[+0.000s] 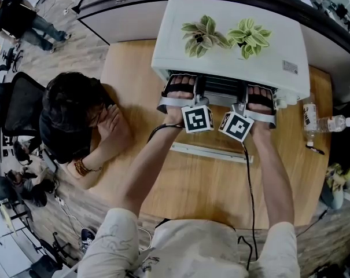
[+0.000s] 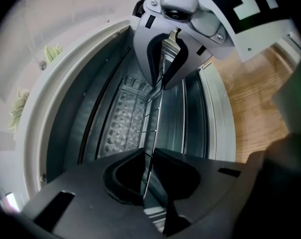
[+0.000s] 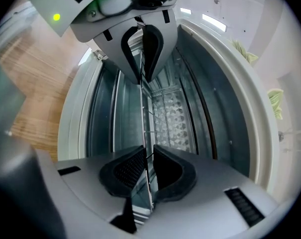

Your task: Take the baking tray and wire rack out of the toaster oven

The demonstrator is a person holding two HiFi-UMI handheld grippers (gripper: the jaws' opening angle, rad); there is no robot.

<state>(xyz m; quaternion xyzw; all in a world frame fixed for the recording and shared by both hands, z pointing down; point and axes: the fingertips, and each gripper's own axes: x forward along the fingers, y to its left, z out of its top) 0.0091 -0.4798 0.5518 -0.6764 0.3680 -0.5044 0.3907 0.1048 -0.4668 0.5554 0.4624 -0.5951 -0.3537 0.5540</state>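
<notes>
Now left hand-held gripper (image 2: 149, 156), right hand-held gripper (image 3: 148, 156) pinch wire rack (image 2: 158, 111) edge, toaster oven (image 1: 232, 45) twelve o'clock; nothing out yet.

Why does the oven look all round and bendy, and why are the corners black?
Left gripper view: the wide lens bends the toaster oven's straight frame into curves and blackens the corners, and the close fingers on the wire rack sit in dark shadow. Right gripper view: same bending, but better lit. Head view: the table's edges bow slightly too.
</notes>
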